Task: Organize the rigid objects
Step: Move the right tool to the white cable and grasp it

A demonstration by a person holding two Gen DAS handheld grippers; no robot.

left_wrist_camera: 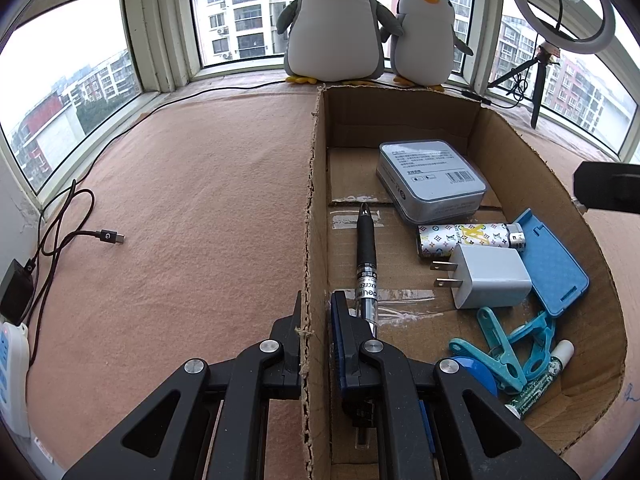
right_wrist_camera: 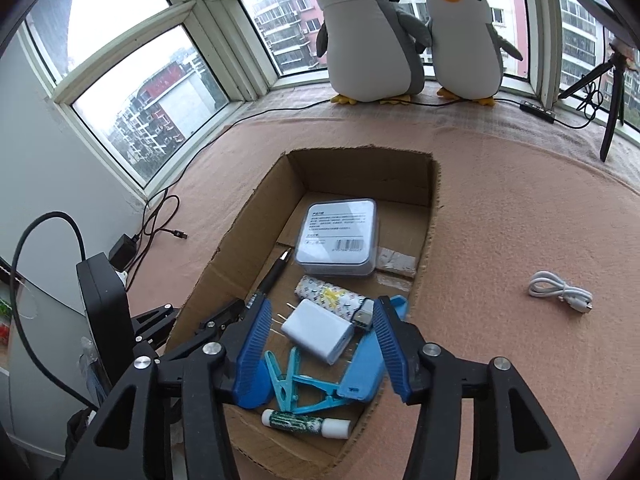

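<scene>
An open cardboard box (left_wrist_camera: 400, 108) (right_wrist_camera: 360, 172) lies on the pink mat. Inside are a grey flat case (right_wrist_camera: 340, 236), a black pen (left_wrist_camera: 366, 248), a patterned lighter (right_wrist_camera: 328, 294), a white plug charger (right_wrist_camera: 320, 332), a blue stand (left_wrist_camera: 552, 264), teal clips (right_wrist_camera: 296, 388) and a green-and-white tube (right_wrist_camera: 304, 424). My left gripper (left_wrist_camera: 316, 300) is shut on the box's left wall, one finger inside and one outside. My right gripper (right_wrist_camera: 320, 308) hangs open over the box, above the charger, with nothing pressed between its blue pads (right_wrist_camera: 252, 344).
A coiled white cable (right_wrist_camera: 560, 292) lies on the mat right of the box. Dark cables (left_wrist_camera: 80, 232) and a power strip (left_wrist_camera: 12, 372) sit at the left edge. Two plush penguins (left_wrist_camera: 332, 28) and a ring-light tripod (left_wrist_camera: 540, 76) stand by the windows.
</scene>
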